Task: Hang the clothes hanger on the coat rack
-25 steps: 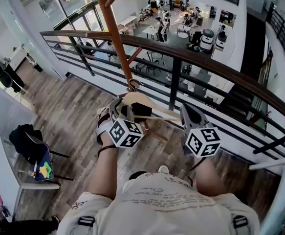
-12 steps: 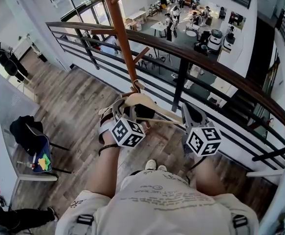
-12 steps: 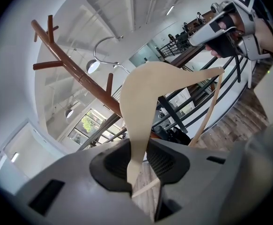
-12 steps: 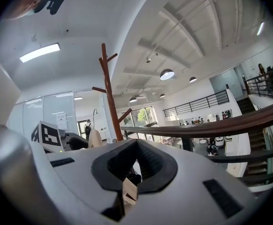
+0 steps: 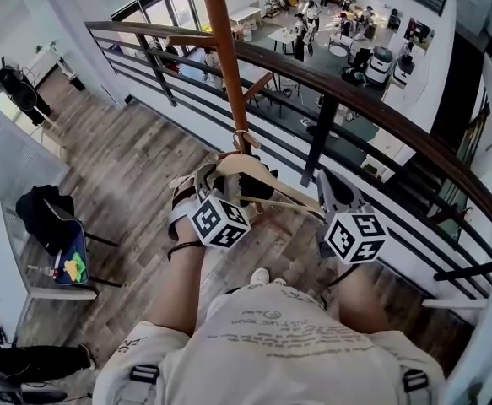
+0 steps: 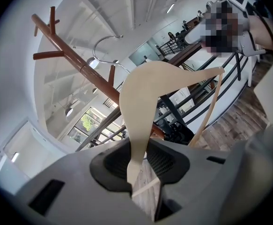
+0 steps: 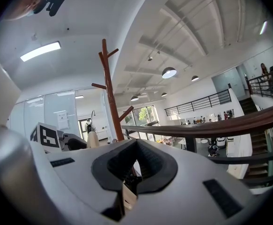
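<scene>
a long dark metal railing (image 5: 372, 112) runs behind a tall reddish-brown wooden coat rack (image 5: 227, 66). the pale wooden clothes hanger (image 5: 258, 171) is held between both grippers, its metal hook (image 5: 244, 137) just beside the rack's pole. the left gripper (image 5: 229, 182) is clamped on one arm's end and the right gripper (image 5: 328, 194) pinches the other tip.
</scene>
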Tool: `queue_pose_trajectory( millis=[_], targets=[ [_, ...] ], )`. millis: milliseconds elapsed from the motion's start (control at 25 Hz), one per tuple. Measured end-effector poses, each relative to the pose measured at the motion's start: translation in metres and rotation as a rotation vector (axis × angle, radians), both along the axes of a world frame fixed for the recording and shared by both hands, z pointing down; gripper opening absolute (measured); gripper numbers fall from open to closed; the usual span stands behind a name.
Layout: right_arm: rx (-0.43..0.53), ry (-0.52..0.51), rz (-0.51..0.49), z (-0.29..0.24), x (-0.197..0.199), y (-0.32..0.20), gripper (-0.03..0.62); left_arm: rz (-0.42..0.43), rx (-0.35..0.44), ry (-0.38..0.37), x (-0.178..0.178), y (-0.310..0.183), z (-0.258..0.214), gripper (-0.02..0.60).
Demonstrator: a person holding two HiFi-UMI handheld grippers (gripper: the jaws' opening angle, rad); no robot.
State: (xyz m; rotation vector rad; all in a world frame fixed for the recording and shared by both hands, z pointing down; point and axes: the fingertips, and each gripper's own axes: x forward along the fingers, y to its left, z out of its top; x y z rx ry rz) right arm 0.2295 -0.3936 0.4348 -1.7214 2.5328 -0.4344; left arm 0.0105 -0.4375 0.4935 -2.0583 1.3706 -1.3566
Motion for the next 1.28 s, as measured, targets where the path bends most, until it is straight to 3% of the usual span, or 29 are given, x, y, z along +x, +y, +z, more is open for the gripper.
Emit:
queue_pose_trajectory(
  millis=[600,1280],
  targets=[
    [-0.007,0.020,0.038,-0.003,0.007,-0.010,0.002,-0.003,0.085,-0.018,-0.064,-0.032,-0.052,0.107],
    [-0.026,0.024,0.085,0.005,0.014,-0.012,0.002,0.087,0.214,-0.028,-0.092,-0.066,-0.154,0.107]
  ],
)
